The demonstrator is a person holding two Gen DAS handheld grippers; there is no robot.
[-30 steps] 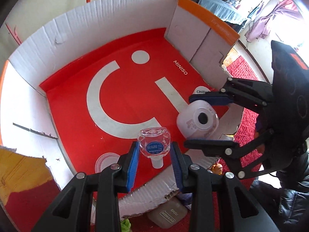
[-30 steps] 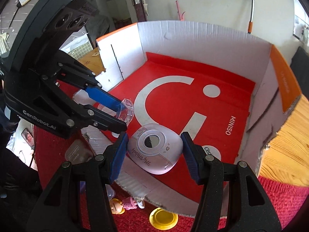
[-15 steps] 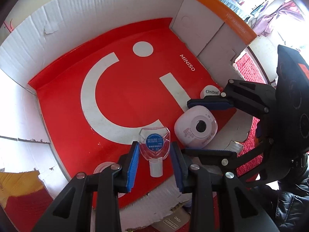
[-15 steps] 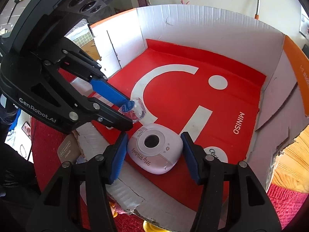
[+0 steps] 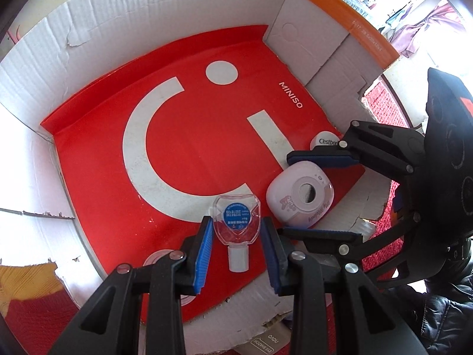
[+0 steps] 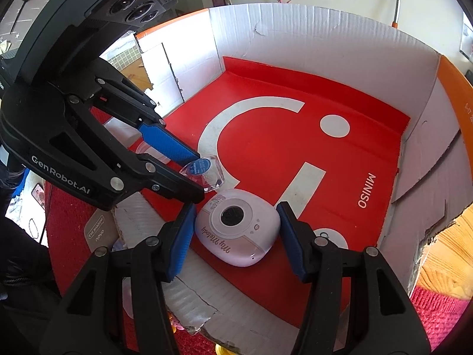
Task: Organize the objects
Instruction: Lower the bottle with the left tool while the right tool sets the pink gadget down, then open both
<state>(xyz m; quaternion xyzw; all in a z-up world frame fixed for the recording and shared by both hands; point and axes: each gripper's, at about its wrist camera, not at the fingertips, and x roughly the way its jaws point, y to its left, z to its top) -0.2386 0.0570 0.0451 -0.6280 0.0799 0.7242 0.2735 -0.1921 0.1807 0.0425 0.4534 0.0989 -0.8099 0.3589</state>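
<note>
Left wrist view: the left gripper (image 5: pixel 235 235) is clenched on a small clear bottle (image 5: pixel 235 219) with a blue round label, low in the middle of the frame. Against the pictures of a second ago, the red floor of the cardboard box (image 5: pixel 165 29) fills more of the frame and the bottle sits lower against it, so both loads have sunk into the box. At right of centre the right gripper (image 5: pixel 319 195) holds the pale pink toy camera (image 5: pixel 298 201).

Right wrist view: the right gripper (image 6: pixel 236 232) is grasping the toy camera (image 6: pixel 236 230) in the lower middle, pads on both its sides, close above the red floor. The bottle (image 6: pixel 207 174) is just up-left of it in the left gripper (image 6: pixel 195 174). I judge that letting go is the next step.
</note>
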